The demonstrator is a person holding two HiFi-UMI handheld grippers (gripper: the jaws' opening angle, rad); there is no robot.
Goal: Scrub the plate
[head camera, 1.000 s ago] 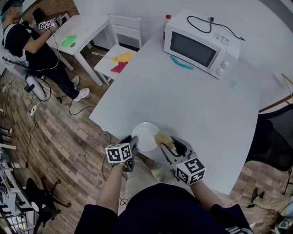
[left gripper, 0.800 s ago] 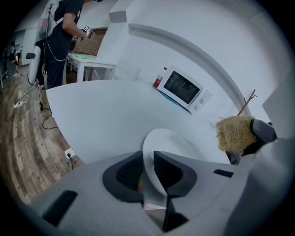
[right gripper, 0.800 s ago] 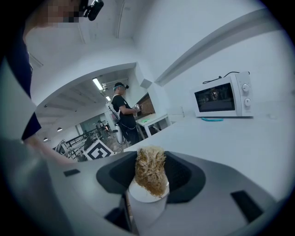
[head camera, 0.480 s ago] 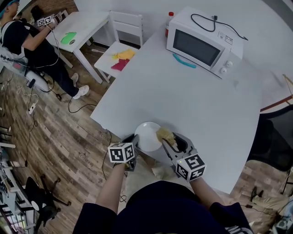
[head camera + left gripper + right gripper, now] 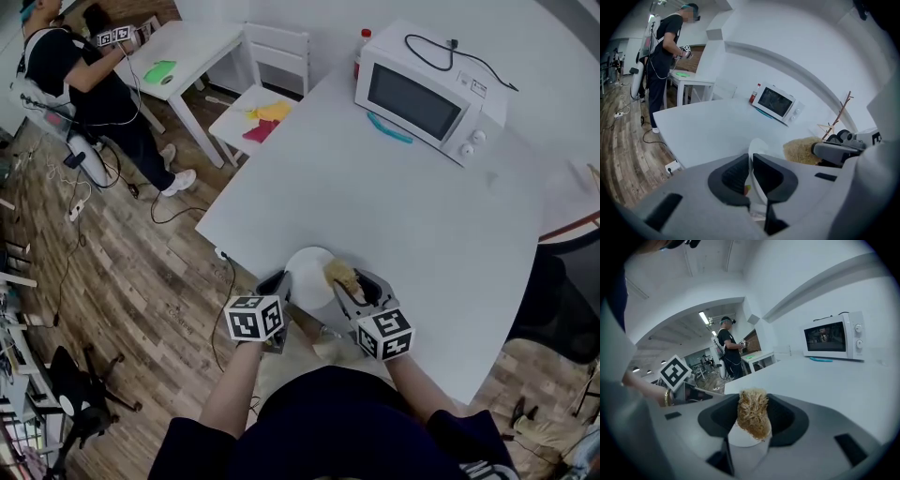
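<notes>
A small white plate (image 5: 307,267) lies at the near edge of the white table (image 5: 422,216). My left gripper (image 5: 278,284) is at the plate's near-left rim. In the left gripper view the thin plate rim (image 5: 756,149) runs between the two dark pads, and the jaws are closing onto it. My right gripper (image 5: 352,284) is shut on a tan fibrous scrubber (image 5: 341,276), which rests on the plate's right side. In the right gripper view the scrubber (image 5: 753,412) stands between the jaws, with the plate (image 5: 739,439) just beneath it.
A white microwave (image 5: 427,94) stands at the table's far side, with a teal tool (image 5: 387,127) in front of it and a red-capped bottle (image 5: 364,42) beside it. A chair (image 5: 262,112) with coloured cloths and a person (image 5: 84,80) at another table are to the left.
My left gripper has come in onto the plate's near-left rim and its jaws have narrowed around it. The right gripper keeps the scrubber on the plate's right side.
</notes>
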